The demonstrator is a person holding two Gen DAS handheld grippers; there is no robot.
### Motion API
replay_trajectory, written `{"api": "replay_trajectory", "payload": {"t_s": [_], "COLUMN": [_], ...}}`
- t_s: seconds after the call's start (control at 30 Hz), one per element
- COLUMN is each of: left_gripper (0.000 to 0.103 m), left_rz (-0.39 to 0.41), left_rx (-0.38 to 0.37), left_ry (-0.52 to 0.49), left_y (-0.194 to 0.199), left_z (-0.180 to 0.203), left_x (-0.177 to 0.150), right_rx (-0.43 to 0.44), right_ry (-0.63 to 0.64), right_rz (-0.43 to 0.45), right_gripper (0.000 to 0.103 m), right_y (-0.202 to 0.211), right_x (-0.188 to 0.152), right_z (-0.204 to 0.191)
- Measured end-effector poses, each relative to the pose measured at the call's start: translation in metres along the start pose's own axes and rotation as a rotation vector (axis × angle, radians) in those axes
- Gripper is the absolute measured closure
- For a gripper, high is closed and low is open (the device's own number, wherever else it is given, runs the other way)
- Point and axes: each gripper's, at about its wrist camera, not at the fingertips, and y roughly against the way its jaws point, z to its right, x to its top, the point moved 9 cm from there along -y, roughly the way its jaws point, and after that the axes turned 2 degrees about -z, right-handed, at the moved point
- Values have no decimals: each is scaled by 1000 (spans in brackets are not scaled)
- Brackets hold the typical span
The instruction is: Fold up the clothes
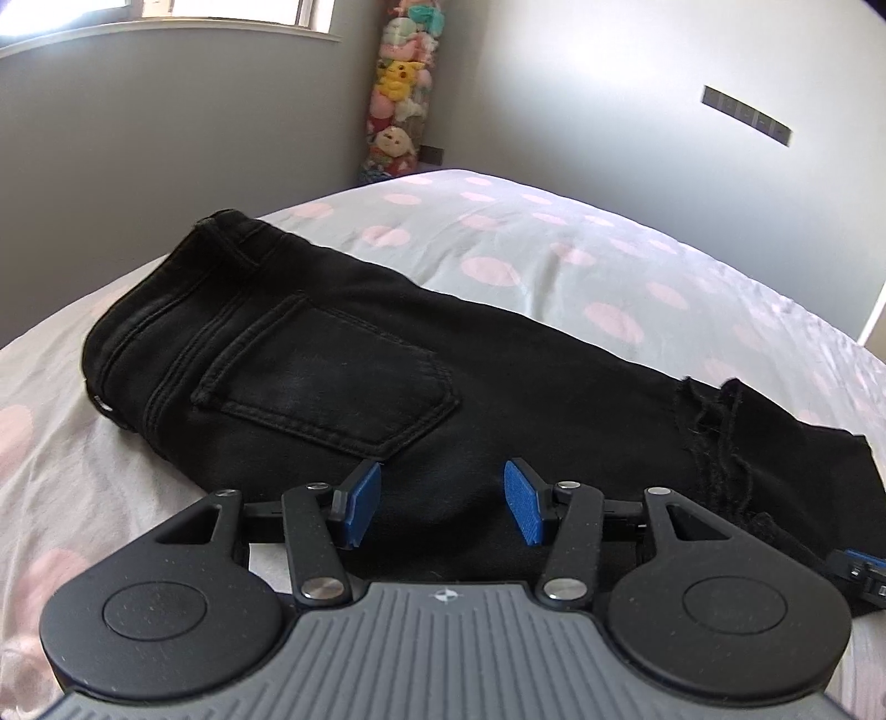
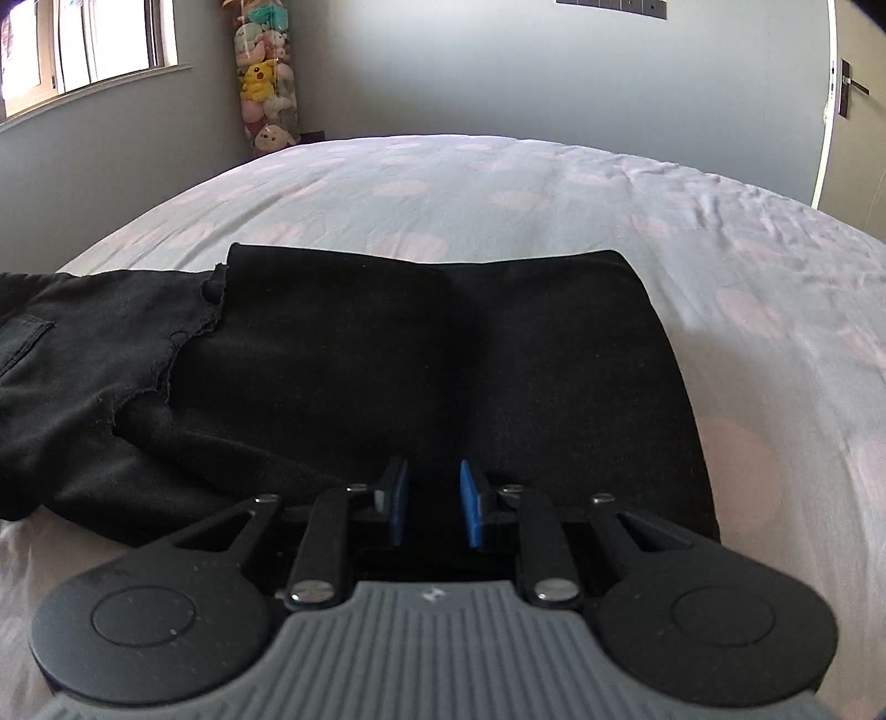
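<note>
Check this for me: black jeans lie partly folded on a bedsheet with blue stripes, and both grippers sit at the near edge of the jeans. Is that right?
Not quite. The bedsheet has pale pink dots, not blue stripes; both wrist views show them. The rest stands: the black jeans lie partly folded on it, with the left gripper and the right gripper at their near edge.

A home bedroom: a bed (image 2: 498, 183) with spotted sheet, a window (image 2: 83, 50), stacked plush toys (image 2: 266, 83) in the corner.

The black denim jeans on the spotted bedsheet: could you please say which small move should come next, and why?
Probably lower the right hand-held gripper onto the near edge of the black denim jeans and pinch it: nothing sits between its blue pads, and the ragged-hemmed legs lie folded, ready for another fold.
</note>
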Motion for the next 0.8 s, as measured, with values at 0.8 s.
{"api": "replay_trajectory", "payload": {"t_s": [0.8], "left_gripper": [17], "left_rz": [11], "left_rx": [-56], "left_ry": [833], "left_y": [-43], "left_z": [-209], "left_x": [8], "right_rx": [132], "right_ry": [-3], "right_rz": [126], "right_gripper": [60], "right_y": [84], "right_x": [-74], "right_z": [-17]}}
